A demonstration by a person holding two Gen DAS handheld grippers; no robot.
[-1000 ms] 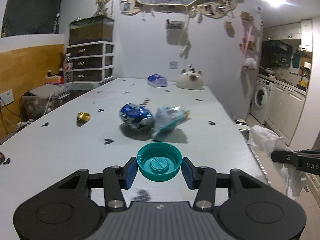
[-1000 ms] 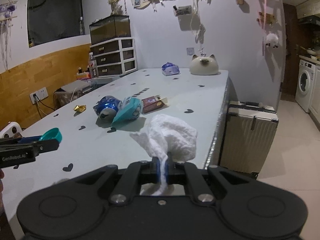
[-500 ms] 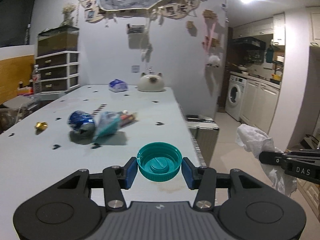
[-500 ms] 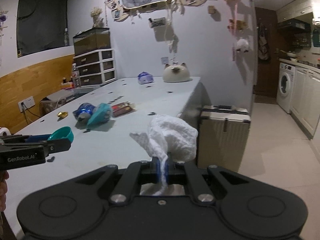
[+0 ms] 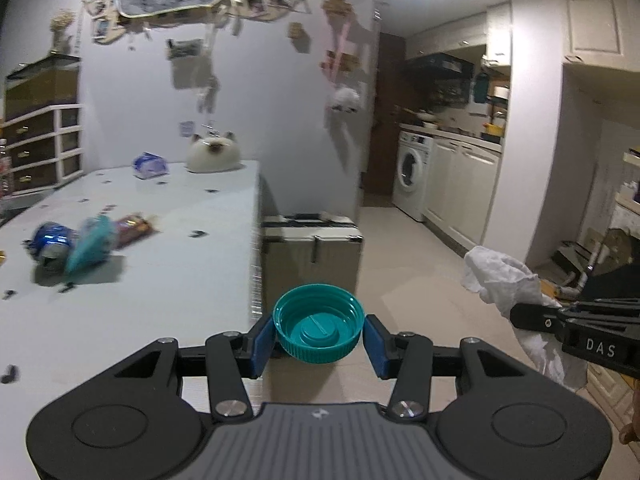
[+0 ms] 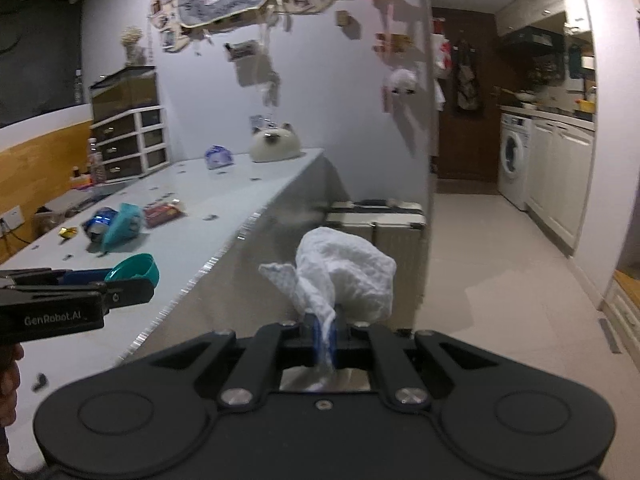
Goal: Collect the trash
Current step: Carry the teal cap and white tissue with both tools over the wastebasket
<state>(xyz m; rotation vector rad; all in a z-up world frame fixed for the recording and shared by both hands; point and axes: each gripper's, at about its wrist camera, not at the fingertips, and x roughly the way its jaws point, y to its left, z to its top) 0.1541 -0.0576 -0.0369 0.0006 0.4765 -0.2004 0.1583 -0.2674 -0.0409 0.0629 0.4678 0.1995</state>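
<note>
Teal cap (image 5: 319, 328) clamped open side up in my left gripper (image 5: 319, 338), past table (image 5: 160, 280) edge, over floor; white tissue (image 6: 344, 280) pinched in my right gripper (image 6: 325, 334); crushed can (image 5: 50, 240), wrappers on table

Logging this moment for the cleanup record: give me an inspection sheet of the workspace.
Surface: pale table, small dark heart marks.
Job's things: teal bottle cap and white crumpled tissue, both held; crushed blue can, teal wrapper, red snack wrapper, gold foil scrap on the table.
Clutter: cat-shaped holder, blue packet.
Grippers: left gripper clamps the cap; right gripper shut on the tissue.
Cables: nothing seen clearly.
Surroundings: suitcase, washing machine, drawer unit.
</note>
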